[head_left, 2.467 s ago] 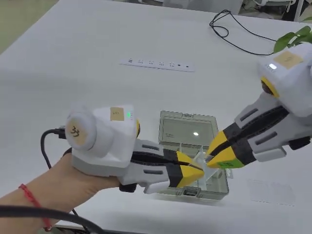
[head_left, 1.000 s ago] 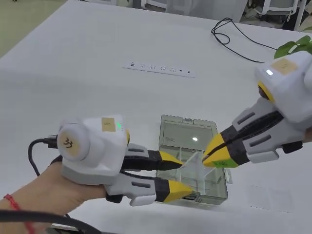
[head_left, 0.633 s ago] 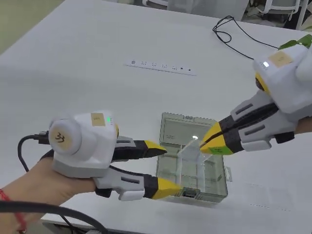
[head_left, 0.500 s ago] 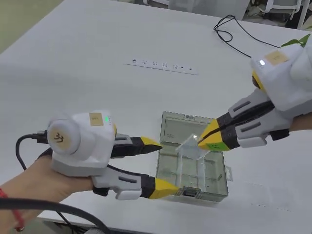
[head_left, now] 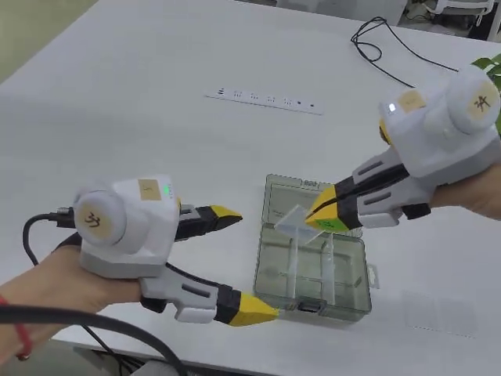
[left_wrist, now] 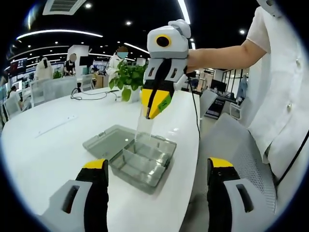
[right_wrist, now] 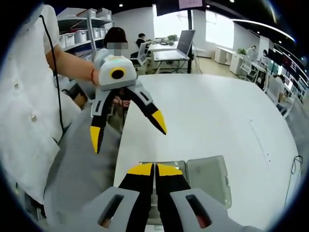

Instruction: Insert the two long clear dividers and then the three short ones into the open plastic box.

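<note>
- Open clear plastic box [head_left: 272,274] sits on the white surface [head_left: 141,94] in front of the person, with its hinged lid [head_left: 283,196] laid flat on the far side.
- Two long clear dividers [head_left: 294,265] appear to stand in the box already. They run front to back, side by side but apart, so the first part of the task looks done.
- The right claw [head_left: 311,219] is closed on a small clear divider piece [head_left: 292,222]. It holds the piece tilted above the box's far end, apart from the box as far as I can tell.
- The left claw [head_left: 239,261] is spread wide and holds nothing, just left of the box.
- By this reading, the three short dividers are left to fit. I see none seated crosswise, though clear plastic makes that hard to tell.
</note>
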{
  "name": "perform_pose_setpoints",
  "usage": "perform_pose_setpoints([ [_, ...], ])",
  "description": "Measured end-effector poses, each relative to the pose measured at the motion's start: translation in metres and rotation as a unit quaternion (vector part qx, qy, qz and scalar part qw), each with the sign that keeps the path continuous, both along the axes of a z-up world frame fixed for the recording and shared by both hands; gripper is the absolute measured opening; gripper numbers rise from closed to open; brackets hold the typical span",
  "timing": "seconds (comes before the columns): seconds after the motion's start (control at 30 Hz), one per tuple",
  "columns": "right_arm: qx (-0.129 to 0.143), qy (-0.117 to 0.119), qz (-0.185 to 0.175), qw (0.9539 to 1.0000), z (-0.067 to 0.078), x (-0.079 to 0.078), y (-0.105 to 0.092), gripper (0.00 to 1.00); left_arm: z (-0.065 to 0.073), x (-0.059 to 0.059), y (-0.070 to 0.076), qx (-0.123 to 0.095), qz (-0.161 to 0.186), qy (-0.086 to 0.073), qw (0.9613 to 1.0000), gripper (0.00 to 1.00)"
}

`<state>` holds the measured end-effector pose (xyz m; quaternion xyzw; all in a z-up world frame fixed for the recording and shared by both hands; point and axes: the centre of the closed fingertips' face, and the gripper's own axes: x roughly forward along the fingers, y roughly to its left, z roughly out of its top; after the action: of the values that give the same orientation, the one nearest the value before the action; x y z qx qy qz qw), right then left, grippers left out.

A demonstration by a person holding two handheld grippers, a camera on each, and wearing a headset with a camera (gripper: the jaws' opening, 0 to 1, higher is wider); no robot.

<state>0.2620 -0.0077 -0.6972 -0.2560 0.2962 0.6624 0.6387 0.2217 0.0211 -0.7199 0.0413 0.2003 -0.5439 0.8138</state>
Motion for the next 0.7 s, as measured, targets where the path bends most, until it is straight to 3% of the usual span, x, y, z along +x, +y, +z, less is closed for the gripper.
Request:
perform_pose_setpoints([
  [0.23, -0.001, 0.003, -0.015, 0.9999, -0.021, 0.006, 0.005, 0.03, -0.012, 0.003, 0.004, 0.016, -0.003, -0.003, 0.9999, 1.00],
  [0.5, -0.012, 0.010, -0.030, 0.9994, -0.048, 0.011, 0.005, 0.03, -0.022, 0.004, 0.007, 0.025, -0.005, 0.004, 0.9997, 1.00],
  [0.7, -0.020, 0.017, -0.031, 0.9992, -0.052, 0.008, 0.004, 0.03, -0.025, 0.004, 0.008, 0.024, -0.002, 0.009, 0.9997, 1.00],
])
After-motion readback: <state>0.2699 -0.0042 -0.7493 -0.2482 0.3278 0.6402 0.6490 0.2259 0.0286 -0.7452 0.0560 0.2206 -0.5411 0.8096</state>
